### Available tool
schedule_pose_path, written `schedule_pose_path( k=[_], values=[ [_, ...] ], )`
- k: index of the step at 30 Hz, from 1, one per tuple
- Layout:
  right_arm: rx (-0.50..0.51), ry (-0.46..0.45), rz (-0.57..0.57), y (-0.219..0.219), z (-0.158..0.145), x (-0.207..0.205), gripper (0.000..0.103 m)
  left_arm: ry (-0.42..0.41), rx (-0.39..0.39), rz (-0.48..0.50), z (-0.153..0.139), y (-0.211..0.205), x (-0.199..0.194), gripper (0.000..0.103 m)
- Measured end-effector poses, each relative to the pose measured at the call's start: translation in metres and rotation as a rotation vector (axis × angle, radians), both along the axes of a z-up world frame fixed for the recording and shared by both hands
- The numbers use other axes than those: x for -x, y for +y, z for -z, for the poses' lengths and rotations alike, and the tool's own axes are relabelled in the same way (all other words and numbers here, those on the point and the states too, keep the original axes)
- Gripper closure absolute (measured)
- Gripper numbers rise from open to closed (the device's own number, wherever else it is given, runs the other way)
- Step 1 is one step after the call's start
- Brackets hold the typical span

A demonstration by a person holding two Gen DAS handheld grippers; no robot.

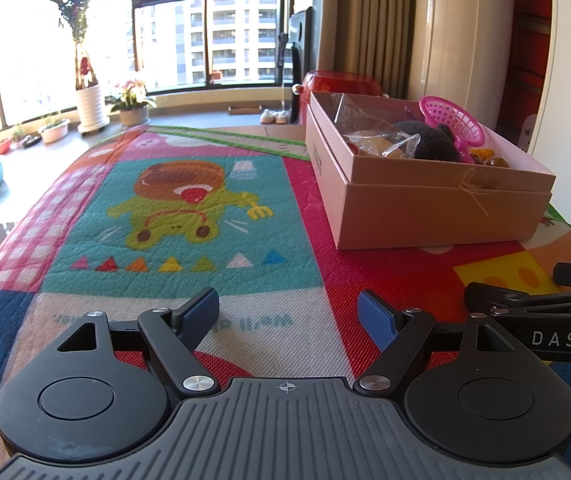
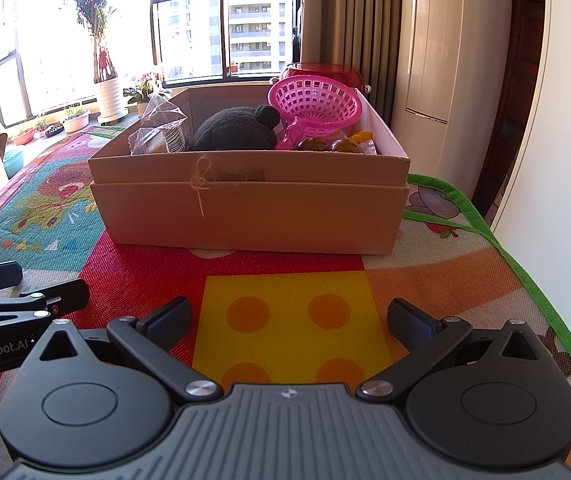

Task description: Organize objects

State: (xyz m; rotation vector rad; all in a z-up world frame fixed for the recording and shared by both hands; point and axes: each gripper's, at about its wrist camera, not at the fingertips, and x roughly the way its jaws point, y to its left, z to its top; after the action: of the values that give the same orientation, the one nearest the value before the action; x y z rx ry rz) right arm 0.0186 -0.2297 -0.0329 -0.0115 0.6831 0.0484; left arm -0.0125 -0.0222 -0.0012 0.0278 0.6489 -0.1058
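Cardboard box (image 2: 245,204) sits on the play mat (image 2: 285,320) over the worktop, straight ahead of my right claw (image 2: 289,320), well apart from it. It holds a pink basket (image 2: 313,106), a dark plush toy (image 2: 237,130) and a clear plastic bag (image 2: 161,128). My right claw is spread wide, nothing between the pads. My left claw (image 1: 288,312) is wide too, empty, with the box ahead and off to its right. Both claws hover low over the mat, side by side.
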Motion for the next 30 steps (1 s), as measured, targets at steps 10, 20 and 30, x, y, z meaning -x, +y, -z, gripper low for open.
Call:
schedule_pose_path(
  k=[10, 20, 30],
  values=[
    [0.000, 0.000, 0.000, 0.0001, 0.0001, 0.0000, 0.000, 0.000, 0.000, -0.001, 0.0000, 0.0000, 0.0000, 0.020],
    [0.001, 0.000, 0.000, 0.0002, 0.0004, -0.0004, 0.000, 0.000, 0.003, -0.001, -0.0001, 0.0002, 0.0001, 0.020],
    [0.000, 0.000, 0.001, 0.0001, 0.0003, 0.0002, 0.000, 0.001, 0.009, 0.002, -0.0007, -0.0011, 0.0021, 0.020]
  ],
)
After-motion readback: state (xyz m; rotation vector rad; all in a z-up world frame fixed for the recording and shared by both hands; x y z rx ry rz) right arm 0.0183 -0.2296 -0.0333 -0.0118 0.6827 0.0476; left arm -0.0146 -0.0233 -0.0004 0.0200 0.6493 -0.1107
